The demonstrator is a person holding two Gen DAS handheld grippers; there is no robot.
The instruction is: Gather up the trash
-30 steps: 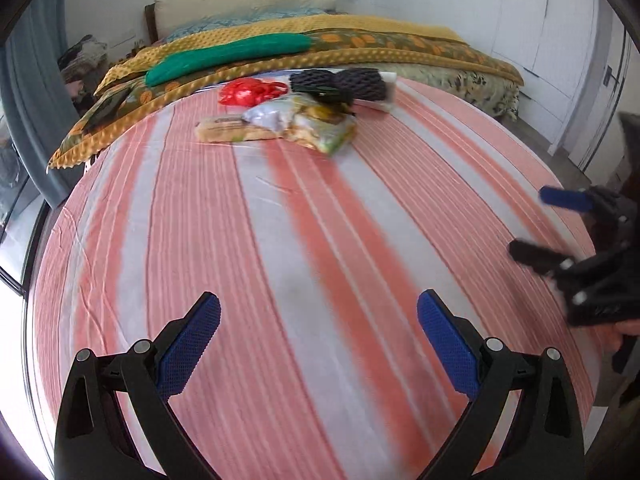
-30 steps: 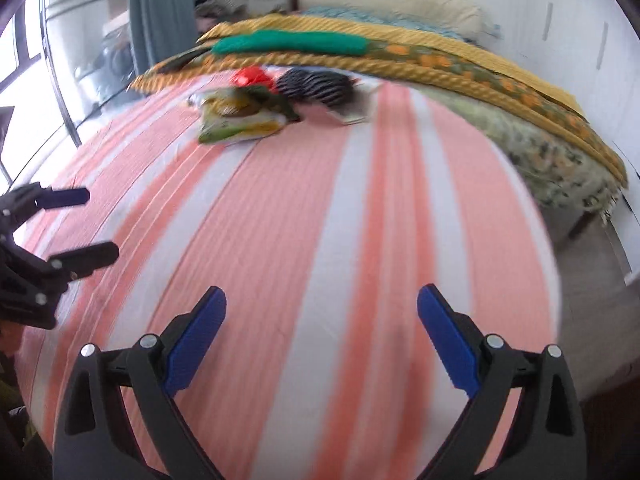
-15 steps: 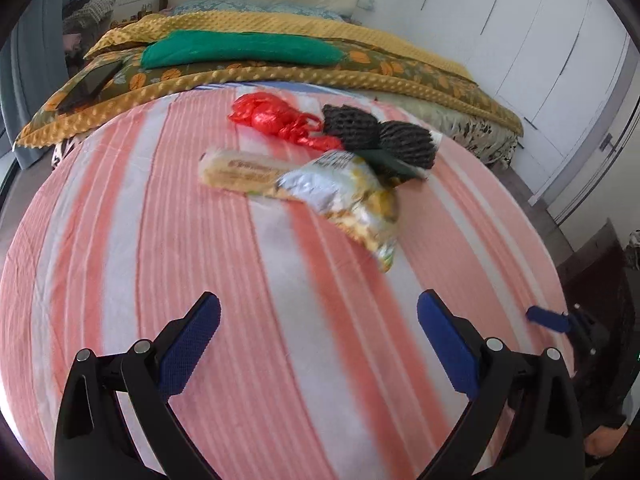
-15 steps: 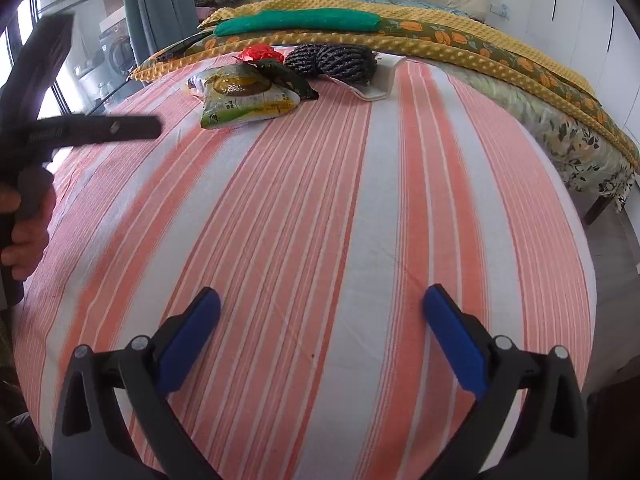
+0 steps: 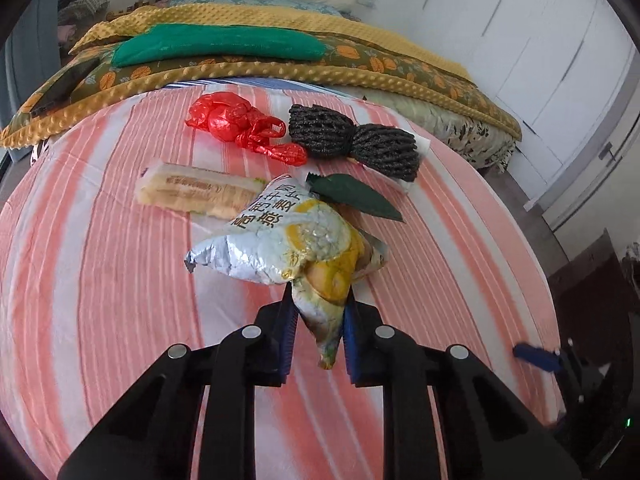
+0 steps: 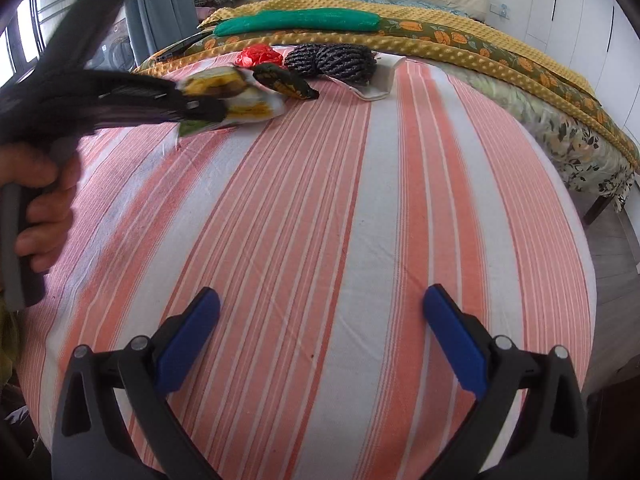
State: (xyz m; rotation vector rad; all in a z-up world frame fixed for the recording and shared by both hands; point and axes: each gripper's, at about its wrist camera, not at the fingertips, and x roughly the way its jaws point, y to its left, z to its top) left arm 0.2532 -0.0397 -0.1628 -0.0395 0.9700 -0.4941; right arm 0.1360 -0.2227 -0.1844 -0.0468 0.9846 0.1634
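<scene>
Step — first pickup | left tool (image 5: 317, 334) clamped on the near corner of the foil snack bag (image 5: 296, 240), mid-bed | right tool (image 6: 320, 336) wide open, empty | next — lift clear.

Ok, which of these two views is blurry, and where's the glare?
Right wrist view: left gripper smeared by motion blur, striped sheet sharp. Left wrist view: crisp, with glare on the silver snack bag; fisheye bends the bed edges in both.

We see the left gripper (image 6: 192, 110) only as a dark blur, and it hides part of the snack bag (image 6: 240, 98).
</scene>
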